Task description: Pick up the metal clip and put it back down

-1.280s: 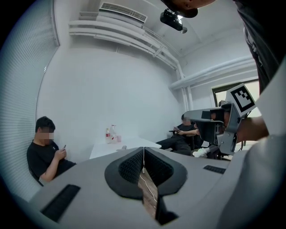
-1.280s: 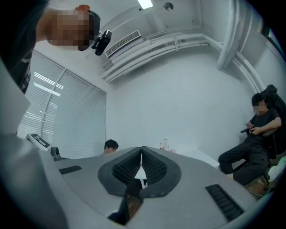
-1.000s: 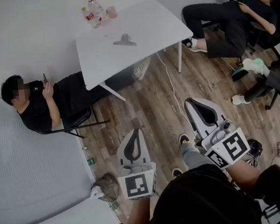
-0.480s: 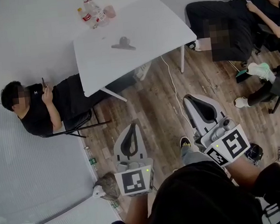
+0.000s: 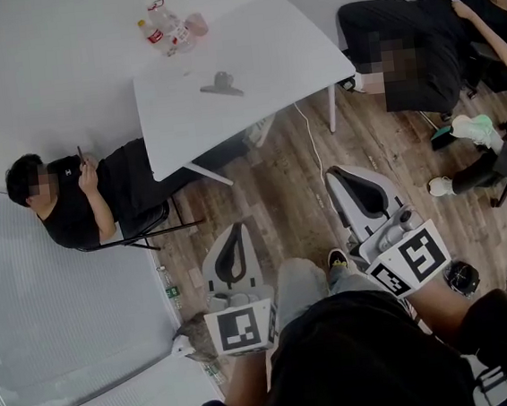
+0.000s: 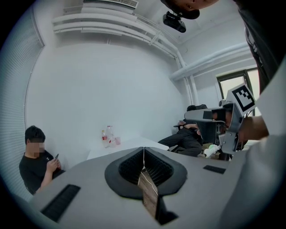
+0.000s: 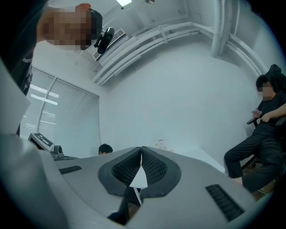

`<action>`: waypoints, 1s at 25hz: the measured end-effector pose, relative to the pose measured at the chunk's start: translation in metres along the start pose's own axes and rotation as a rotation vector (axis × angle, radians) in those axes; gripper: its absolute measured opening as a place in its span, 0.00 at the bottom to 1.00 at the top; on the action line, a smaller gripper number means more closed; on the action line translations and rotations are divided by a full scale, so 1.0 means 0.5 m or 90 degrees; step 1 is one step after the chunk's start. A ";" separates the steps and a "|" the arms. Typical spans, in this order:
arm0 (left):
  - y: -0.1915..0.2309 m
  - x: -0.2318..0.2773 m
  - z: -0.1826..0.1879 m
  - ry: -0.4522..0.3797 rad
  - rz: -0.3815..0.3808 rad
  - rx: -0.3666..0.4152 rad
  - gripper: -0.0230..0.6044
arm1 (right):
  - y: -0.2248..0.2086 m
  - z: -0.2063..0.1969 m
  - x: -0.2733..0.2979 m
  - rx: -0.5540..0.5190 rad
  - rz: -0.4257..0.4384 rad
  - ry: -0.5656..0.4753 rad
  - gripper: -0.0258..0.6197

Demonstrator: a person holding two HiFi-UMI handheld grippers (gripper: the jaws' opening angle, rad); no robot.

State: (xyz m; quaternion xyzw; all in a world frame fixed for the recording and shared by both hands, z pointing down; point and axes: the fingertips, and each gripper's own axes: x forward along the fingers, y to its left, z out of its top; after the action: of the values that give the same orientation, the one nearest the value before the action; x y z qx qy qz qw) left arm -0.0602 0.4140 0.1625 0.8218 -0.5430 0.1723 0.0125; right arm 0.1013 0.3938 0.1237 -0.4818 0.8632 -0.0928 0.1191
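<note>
The metal clip [image 5: 220, 85] lies on the white table [image 5: 265, 52] at the far side of the room, well ahead of both grippers. My left gripper [image 5: 237, 230] is held low over the wooden floor, its jaws shut with nothing between them; its own view shows the pads meeting [image 6: 144, 149]. To its right my right gripper [image 5: 337, 173] is also shut and empty, pads together [image 7: 141, 148]. Neither is near the clip. The clip is not visible in either gripper view, where only the table [image 6: 134, 144] shows beyond the jaws.
Several bottles [image 5: 165, 25] stand at the table's far left corner. One person sits on a chair [image 5: 77, 194] left of the table, another lounges [image 5: 425, 35] at the right. A white cable [image 5: 313, 151] runs across the floor. Blinds cover the window at the left.
The person carrying the grippers has stepped toward the table; a knee now shows between them. The table and clip sit slightly lower in the head view. Both jaws stayed shut.
</note>
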 end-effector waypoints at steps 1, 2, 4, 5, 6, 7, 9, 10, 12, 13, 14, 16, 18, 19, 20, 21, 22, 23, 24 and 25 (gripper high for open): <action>0.000 0.000 0.003 -0.001 0.001 0.000 0.07 | 0.000 0.001 0.001 0.001 0.001 -0.001 0.07; 0.000 0.000 0.005 -0.002 0.002 0.000 0.07 | -0.001 0.002 0.001 0.002 0.001 -0.002 0.07; 0.000 0.004 0.004 -0.001 0.000 -0.001 0.07 | -0.003 0.003 0.003 0.002 0.000 -0.003 0.07; 0.001 0.008 0.003 0.000 -0.002 -0.001 0.07 | -0.005 0.003 0.005 0.000 -0.002 -0.003 0.07; 0.002 0.013 0.000 0.001 -0.004 0.000 0.07 | -0.009 0.003 0.007 -0.001 -0.004 -0.002 0.07; 0.004 0.020 -0.003 0.003 -0.005 0.000 0.07 | -0.013 0.003 0.011 -0.002 -0.007 -0.001 0.07; 0.011 0.036 -0.004 0.005 -0.008 -0.001 0.07 | -0.023 0.002 0.025 0.000 -0.011 0.001 0.07; 0.015 0.045 -0.002 0.005 -0.010 -0.002 0.07 | -0.028 0.001 0.034 0.001 -0.011 0.002 0.07; 0.025 0.063 0.001 0.009 -0.014 -0.005 0.07 | -0.033 0.001 0.053 0.000 -0.010 0.004 0.07; 0.031 0.071 -0.001 0.014 -0.016 -0.006 0.07 | -0.035 0.002 0.064 -0.001 -0.009 0.005 0.07; 0.038 0.080 -0.002 0.018 -0.018 -0.006 0.07 | -0.037 0.001 0.076 -0.003 -0.008 0.005 0.07; 0.052 0.104 0.000 0.013 -0.021 -0.009 0.07 | -0.044 -0.002 0.103 -0.008 -0.006 0.007 0.07; 0.066 0.129 0.003 0.003 -0.022 -0.013 0.07 | -0.053 -0.005 0.130 -0.014 -0.005 0.008 0.07; 0.073 0.140 0.001 0.003 -0.023 -0.012 0.07 | -0.057 -0.006 0.142 -0.016 -0.005 0.008 0.07; 0.081 0.149 -0.001 0.004 -0.023 -0.012 0.07 | -0.061 -0.005 0.153 -0.017 -0.006 0.008 0.07; 0.088 0.158 0.000 0.004 -0.023 -0.013 0.07 | -0.065 -0.004 0.164 -0.017 -0.007 0.009 0.07; 0.096 0.169 0.003 0.003 -0.024 -0.014 0.07 | -0.068 -0.003 0.176 -0.019 -0.006 0.009 0.07; 0.104 0.179 0.007 0.004 -0.024 -0.015 0.07 | -0.072 -0.001 0.189 -0.021 -0.006 0.010 0.07; 0.111 0.191 0.013 0.004 -0.025 -0.017 0.07 | -0.077 0.000 0.202 -0.023 -0.006 0.011 0.07; 0.117 0.202 0.019 0.002 -0.026 -0.022 0.07 | -0.081 0.000 0.215 -0.024 -0.007 0.011 0.07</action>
State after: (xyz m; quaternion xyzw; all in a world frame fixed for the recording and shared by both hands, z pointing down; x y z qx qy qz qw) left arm -0.0749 0.2981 0.1737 0.8323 -0.5286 0.1638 0.0309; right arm 0.0796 0.2809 0.1223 -0.4879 0.8632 -0.0813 0.1016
